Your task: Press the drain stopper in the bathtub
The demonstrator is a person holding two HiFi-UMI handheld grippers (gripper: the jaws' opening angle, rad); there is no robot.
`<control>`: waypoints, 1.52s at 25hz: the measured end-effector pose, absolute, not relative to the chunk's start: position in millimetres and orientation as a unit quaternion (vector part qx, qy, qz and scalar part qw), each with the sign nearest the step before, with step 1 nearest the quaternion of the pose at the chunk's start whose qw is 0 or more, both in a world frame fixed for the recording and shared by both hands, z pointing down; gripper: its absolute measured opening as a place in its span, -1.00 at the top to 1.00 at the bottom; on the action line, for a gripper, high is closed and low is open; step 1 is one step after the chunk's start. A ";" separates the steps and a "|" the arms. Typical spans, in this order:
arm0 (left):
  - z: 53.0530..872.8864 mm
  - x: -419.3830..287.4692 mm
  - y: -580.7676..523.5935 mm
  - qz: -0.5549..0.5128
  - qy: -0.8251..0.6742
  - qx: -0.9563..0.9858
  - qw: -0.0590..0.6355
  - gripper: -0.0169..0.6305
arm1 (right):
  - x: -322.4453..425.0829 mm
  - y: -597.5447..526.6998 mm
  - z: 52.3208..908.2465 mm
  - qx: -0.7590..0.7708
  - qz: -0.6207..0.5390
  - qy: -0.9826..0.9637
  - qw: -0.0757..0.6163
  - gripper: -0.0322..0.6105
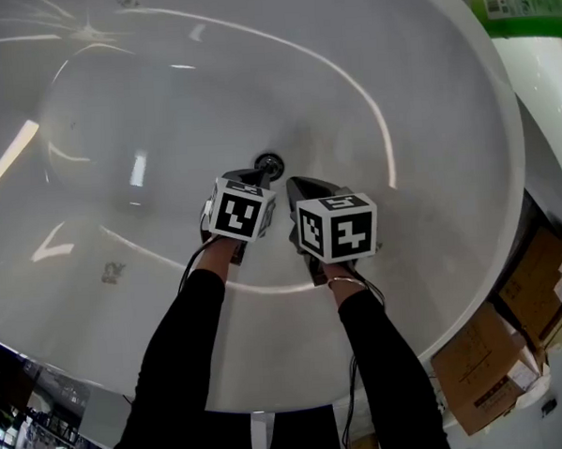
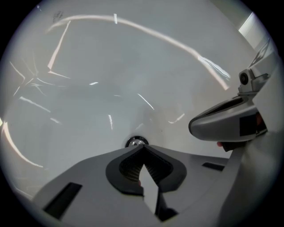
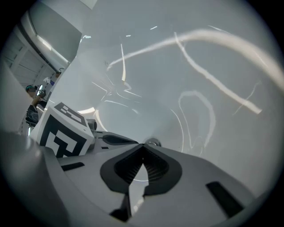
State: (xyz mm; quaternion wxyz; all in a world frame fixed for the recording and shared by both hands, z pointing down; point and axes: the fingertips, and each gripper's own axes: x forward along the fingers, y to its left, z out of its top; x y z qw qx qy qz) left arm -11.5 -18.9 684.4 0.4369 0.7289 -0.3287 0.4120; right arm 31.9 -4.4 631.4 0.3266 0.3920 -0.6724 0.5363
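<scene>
Bathtub [image 1: 433, 258], head view: white, glossy, crossed by light streaks; fills most of the frame.
Drain stopper [image 1: 269, 163], head view: round chrome cap on the basin floor, just beyond both tool tips.
Left gripper [image 1: 254, 177], head view: marker cube uppermost, tip aimed at the stopper and very near it; contact not certain.
Right gripper [image 1: 298, 183], head view: just beside the left one, tip a little short of the stopper and off to its right.
Surroundings, head view: green bottle [image 1: 518, 5] at the far rim; cardboard boxes [image 1: 499, 348] outside the tub, lower right.
Jaws, left gripper view: clenched tip to tip, nothing between them.
Stopper, left gripper view: chrome cap [image 2: 136, 142] directly ahead of the closed tips, partly hidden behind them; right gripper hanging alongside at right.
Jaws, right gripper view: likewise clenched, empty.
Stopper, right gripper view: cap [image 3: 153, 142] just past the tips and slightly right of them; left gripper's cube at left.
Step in hand, judged: approach complete, press itself not yet made; left tip better lined up.
Method advised: jaws held clenched for one blunt, solid tip; tip centred on the cap; push straight down along the stopper's axis; right gripper kept clear.
Risk: smooth chrome dome, so an off-centre push is likely to skid onto the enamel.
</scene>
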 end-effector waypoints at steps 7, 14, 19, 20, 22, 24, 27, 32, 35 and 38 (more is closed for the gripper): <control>637.1 -22.6 -24.7 0.393 -0.331 0.742 0.430 0.92 | 23.8 -4.1 596.7 0.402 0.528 -0.676 0.321 0.89; 605.4 -28.6 -23.5 0.383 -0.333 0.749 0.426 0.92 | 21.5 -1.3 571.3 0.410 0.518 -0.680 0.319 0.89; 583.2 -29.6 -21.4 0.375 -0.334 0.754 0.423 0.92 | 25.4 4.0 555.4 0.411 0.512 -0.684 0.318 0.90; 577.2 -30.1 -21.6 0.372 -0.335 0.756 0.423 0.92 | 26.2 4.2 551.2 0.412 0.512 -0.685 0.315 0.90; 564.6 -31.6 -21.8 0.365 -0.336 0.759 0.421 0.92 | 27.7 2.7 540.1 0.416 0.512 -0.686 0.308 0.89; 552.4 -33.9 -21.7 0.359 -0.338 0.762 0.420 0.92 | 29.0 1.0 528.6 0.421 0.510 -0.687 0.302 0.89; 535.9 -37.5 -21.6 0.355 -0.342 0.764 0.418 0.92 | 29.3 1.5 516.4 0.418 0.509 -0.691 0.298 0.89; 511.8 -41.5 -20.3 0.349 -0.343 0.768 0.413 0.92 | 29.2 0.3 498.5 0.415 0.508 -0.697 0.291 0.90; 500.0 -45.1 -20.0 0.345 -0.348 0.769 0.411 0.92 | 27.7 0.9 490.0 0.412 0.507 -0.700 0.287 0.90; 488.8 -47.4 -18.7 0.340 -0.353 0.769 0.411 0.92 | 27.5 4.3 483.6 0.410 0.508 -0.702 0.286 0.90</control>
